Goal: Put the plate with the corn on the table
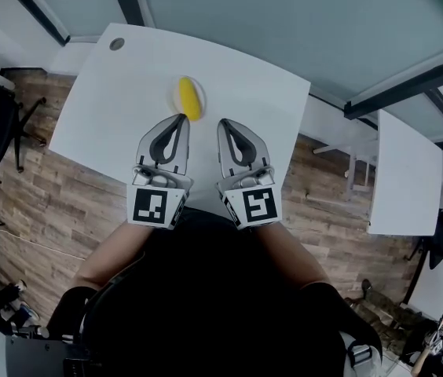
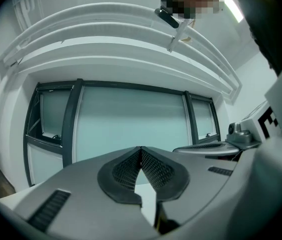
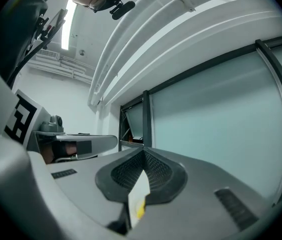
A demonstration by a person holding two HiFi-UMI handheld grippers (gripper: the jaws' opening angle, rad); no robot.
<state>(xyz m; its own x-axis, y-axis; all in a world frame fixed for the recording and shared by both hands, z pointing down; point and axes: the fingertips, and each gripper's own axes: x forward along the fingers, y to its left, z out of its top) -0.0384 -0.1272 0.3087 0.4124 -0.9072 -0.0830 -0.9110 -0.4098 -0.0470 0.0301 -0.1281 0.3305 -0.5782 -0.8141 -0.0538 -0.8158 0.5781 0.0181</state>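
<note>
Nearest the person, the left gripper (image 1: 181, 119) and the right gripper (image 1: 223, 124) are both closed with nothing between their jaws, tips pointing forward over the white bench (image 1: 111, 108). Just beyond the left gripper's tip, the plate (image 1: 200, 89) sits flat on the bench, holding one yellow corn (image 1: 189, 99) cob.
</note>
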